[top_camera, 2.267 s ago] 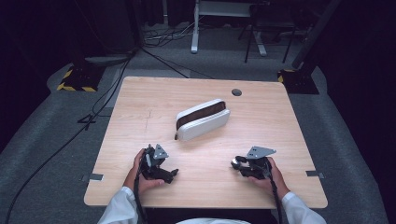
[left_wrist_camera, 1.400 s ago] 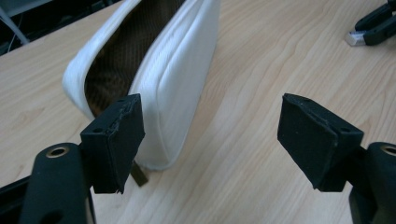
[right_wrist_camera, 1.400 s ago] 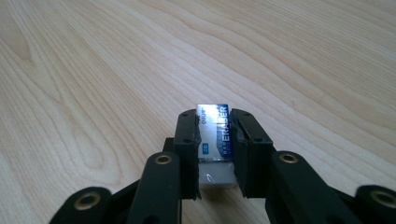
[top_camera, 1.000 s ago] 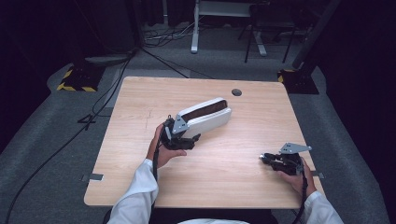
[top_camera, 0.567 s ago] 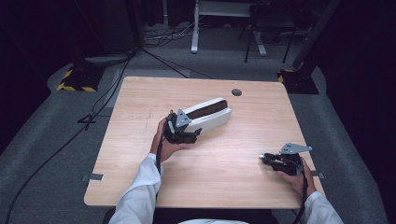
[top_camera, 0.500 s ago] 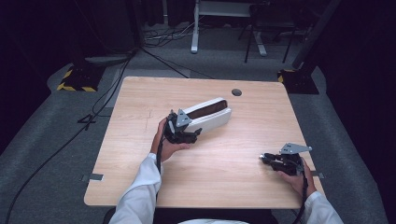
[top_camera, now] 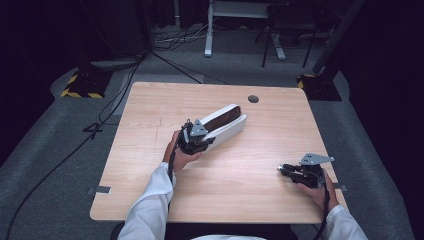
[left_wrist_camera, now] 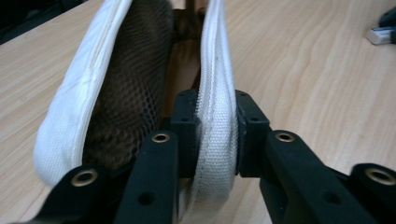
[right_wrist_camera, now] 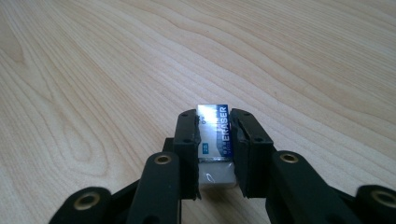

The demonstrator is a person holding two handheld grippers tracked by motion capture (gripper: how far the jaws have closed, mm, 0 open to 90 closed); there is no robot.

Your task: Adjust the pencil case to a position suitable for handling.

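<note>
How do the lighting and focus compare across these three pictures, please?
High view: the table is evenly lit, the room around it dark, the whole picture rather soft. Left gripper view: the pencil case edge between the left tongs is sharp, the far wood blurs. Right gripper view: the eraser label reads clearly in the right tongs, with slight glare on its wrapper.

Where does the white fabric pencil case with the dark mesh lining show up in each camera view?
High view: white fabric pencil case lies mid-table, slanting up to the right, its near end at the left gripper.
Left gripper view: it rises from the bottom centre, its right zip edge pinched between the jaws.
Right gripper view: not in it.
Shared landmark: the light wooden table.
</note>
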